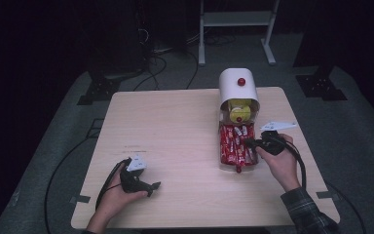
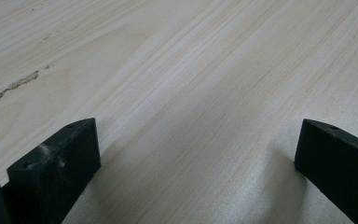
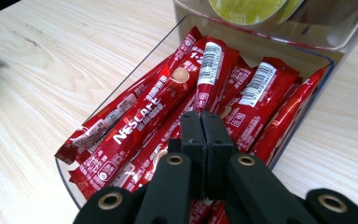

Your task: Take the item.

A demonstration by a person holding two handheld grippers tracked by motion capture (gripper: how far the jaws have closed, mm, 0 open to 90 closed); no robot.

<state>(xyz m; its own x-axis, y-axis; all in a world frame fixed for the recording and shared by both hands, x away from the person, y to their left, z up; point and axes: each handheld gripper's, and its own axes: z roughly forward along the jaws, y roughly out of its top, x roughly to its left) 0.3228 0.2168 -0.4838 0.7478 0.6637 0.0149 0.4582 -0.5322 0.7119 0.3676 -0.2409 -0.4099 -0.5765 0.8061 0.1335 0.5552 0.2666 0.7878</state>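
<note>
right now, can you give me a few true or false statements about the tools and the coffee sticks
1. The right tool is shut on a red coffee stick. True.
2. The left tool is shut. False: its jaws stand wide apart over bare table.
3. The coffee sticks lie in a clear tray. True.
4. The white dispenser has a blue knob. False: the knob is red.
</note>
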